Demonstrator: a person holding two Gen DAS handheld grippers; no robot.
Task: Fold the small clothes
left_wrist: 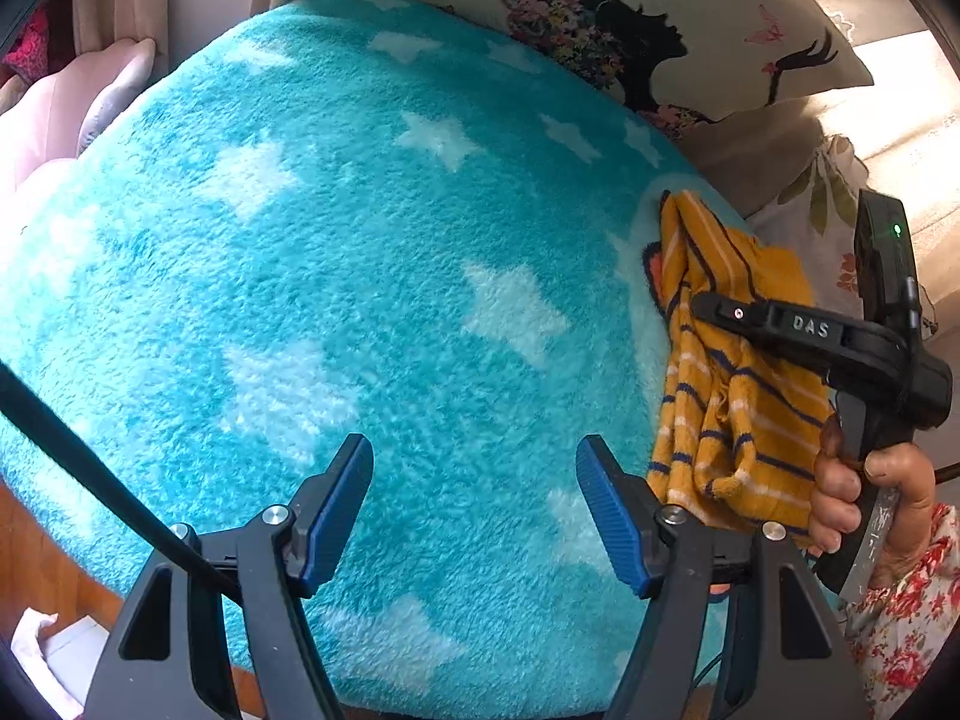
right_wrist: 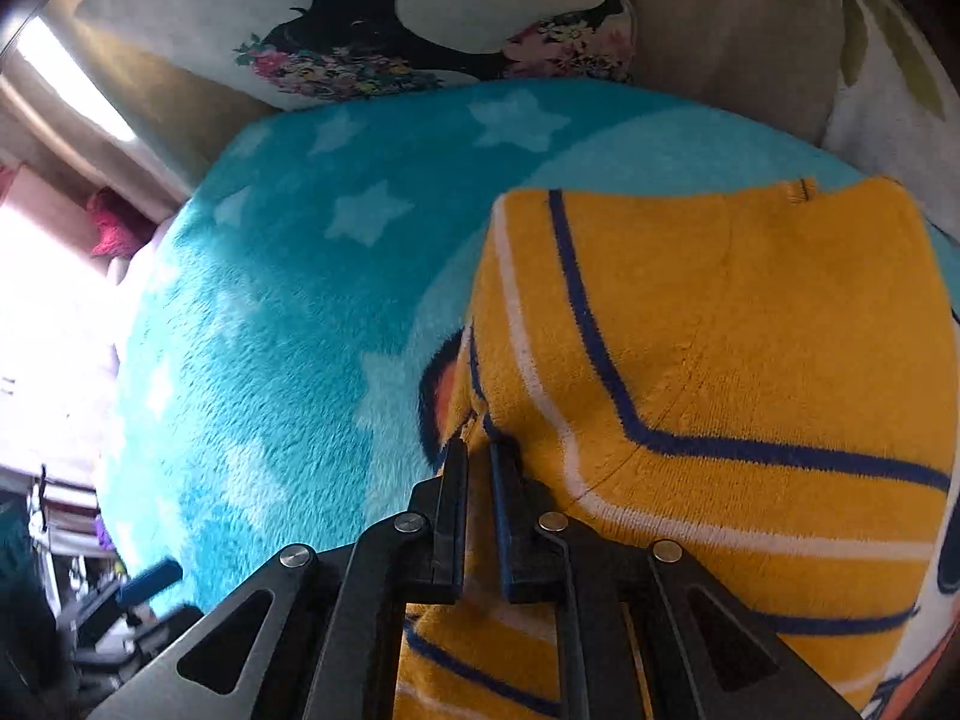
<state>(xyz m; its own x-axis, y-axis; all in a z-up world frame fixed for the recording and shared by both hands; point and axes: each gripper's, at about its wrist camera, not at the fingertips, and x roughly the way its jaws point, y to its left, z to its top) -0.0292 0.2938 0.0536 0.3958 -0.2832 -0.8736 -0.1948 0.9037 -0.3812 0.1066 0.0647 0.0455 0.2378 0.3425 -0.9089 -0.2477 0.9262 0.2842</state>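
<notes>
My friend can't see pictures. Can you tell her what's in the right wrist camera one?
The right tool is pinched shut on a yellow striped shirt with blue and white stripes. The shirt lies on a fluffy turquoise blanket with pale stars. A pillow printed with a dark head shape and flowers sits behind.

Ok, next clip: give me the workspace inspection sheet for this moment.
Surface: turquoise star blanket, fluffy.
Job's things: yellow striped garment, bunched and lifted at the blanket's right edge.
Clutter: nothing seen.
Grippers: left claw open, hovering over bare blanket; right claw shut on the garment.
Cables: black cable crossing the left wrist view.
Surroundings: printed pillow behind the blanket, pink cushion at left.
</notes>
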